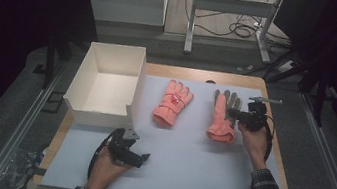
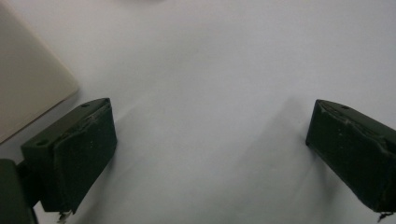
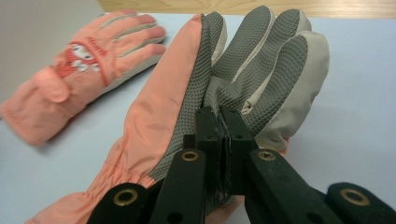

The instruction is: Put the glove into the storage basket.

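White box [image 1: 107, 83] — open-topped, at the left edge of the pale table mat [image 1: 186, 168]; interior bare. In the left gripper view one cream wall [image 2: 28, 88] of it stands just beyond the near-side jaw.

Left gripper [image 1: 139, 157] — held in the person's left hand [image 1: 108, 164] low over the mat, in front of the box. Jaws wide apart, nothing between them but mat surface [image 2: 210, 116]; each jaw casts a soft shadow on the mat.

Glove, back up [image 1: 173, 104] — salmon-pink, with a small white-and-red motif and a strap across the wrist; lies flat between box and right gripper, fingers pointing away from the person. In the right gripper view [image 3: 79, 70] it lies well to the left of the jaws, untouched.

Glove, palm up [image 1: 223, 117] — same pink shell, grey textured grip palm [image 3: 261, 51] and pale finger edges, gathered cuff nearest the person. The jaws meet on its palm fabric near the base of the fingers.

Right gripper [image 1: 233, 113] — held in the person's right hand [image 1: 254, 135], reaching in from the glove's right side. Jaws pressed together [image 3: 223, 126], pinching a fold of the grey palm material between the tips.
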A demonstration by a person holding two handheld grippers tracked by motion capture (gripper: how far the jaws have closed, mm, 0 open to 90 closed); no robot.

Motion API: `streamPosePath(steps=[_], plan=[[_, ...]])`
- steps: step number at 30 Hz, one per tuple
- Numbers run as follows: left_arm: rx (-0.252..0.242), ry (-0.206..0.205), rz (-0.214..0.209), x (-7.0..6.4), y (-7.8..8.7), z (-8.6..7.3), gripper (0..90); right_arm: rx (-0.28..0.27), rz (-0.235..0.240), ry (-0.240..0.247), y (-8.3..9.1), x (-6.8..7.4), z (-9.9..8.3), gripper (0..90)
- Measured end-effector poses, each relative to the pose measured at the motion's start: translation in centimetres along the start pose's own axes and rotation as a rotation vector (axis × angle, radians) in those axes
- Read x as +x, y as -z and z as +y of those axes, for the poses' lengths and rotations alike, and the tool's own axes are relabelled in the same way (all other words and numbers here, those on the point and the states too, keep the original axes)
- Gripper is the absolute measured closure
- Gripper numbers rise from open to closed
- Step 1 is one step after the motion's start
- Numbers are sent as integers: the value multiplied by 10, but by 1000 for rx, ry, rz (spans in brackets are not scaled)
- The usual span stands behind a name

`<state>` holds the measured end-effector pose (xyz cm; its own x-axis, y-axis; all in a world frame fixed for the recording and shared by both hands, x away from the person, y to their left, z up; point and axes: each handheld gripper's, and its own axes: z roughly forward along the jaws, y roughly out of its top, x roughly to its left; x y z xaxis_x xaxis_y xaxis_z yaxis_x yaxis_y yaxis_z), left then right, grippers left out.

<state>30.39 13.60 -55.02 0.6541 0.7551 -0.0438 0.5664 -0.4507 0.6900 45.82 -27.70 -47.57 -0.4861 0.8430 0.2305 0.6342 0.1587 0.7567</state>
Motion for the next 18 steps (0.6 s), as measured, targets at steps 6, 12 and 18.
streamPosePath(steps=[6, 12, 18], plan=[[1, -1, 0, 0, 0, 0, 16, 2, 50, 6, 10, 21, -9, 870], [3, -3, 0, 0, 0, 0, 16, 7, 108, -8, 17, 43, -25, 871], [3, -3, 1, 0, 0, 0, 16, 14, 156, -5, 18, 62, -38, 870]])
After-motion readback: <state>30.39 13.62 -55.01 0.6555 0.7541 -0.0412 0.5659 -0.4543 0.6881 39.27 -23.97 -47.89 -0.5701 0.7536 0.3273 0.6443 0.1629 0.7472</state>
